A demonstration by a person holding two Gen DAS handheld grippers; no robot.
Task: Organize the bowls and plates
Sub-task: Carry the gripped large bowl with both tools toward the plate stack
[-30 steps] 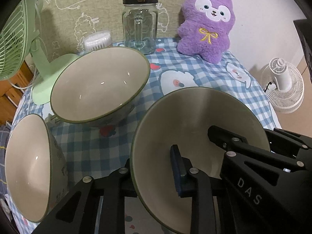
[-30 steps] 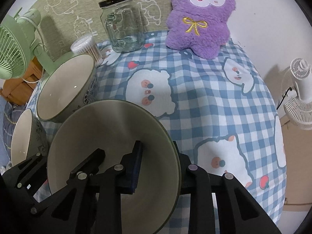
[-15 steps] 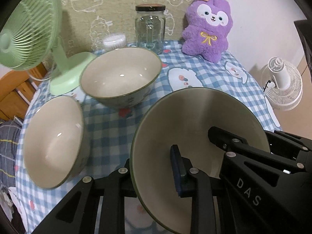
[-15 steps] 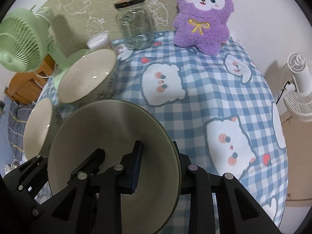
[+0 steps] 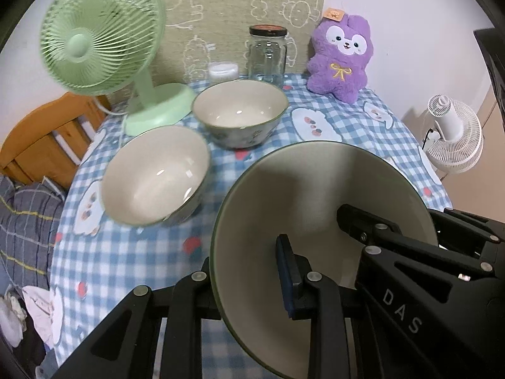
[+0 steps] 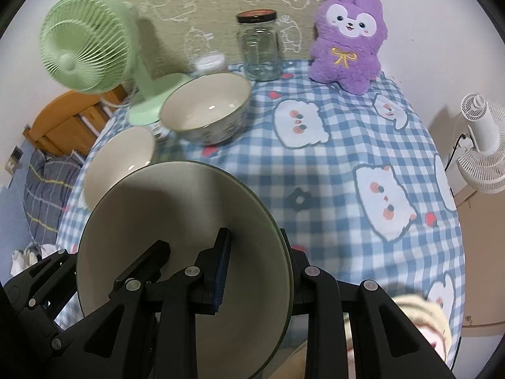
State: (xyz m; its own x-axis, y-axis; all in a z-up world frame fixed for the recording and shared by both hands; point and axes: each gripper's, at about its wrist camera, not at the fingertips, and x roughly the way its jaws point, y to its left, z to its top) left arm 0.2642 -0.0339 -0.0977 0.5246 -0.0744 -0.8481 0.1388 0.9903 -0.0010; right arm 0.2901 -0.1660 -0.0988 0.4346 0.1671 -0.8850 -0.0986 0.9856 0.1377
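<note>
Both grippers hold one large cream bowl with a green rim (image 5: 328,195) (image 6: 176,208), lifted above the table. My left gripper (image 5: 249,281) is shut on its left rim, one pad inside. My right gripper (image 6: 255,271) is shut on its right rim; it also shows in the left wrist view (image 5: 394,240). Two more bowls stand on the checked tablecloth: a near one (image 5: 154,173) (image 6: 116,161) and a patterned far one (image 5: 240,110) (image 6: 205,107), side by side, left of the held bowl.
A green desk fan (image 5: 101,31) stands at the back left. A glass jar (image 5: 267,55), a small white container (image 5: 222,71) and a purple plush toy (image 5: 342,60) line the back. A white floor fan (image 5: 454,135) stands off the table's right edge.
Both grippers have pulled back and up with the large bowl. The two table bowls now look smaller and farther, and the green fan has come into view.
</note>
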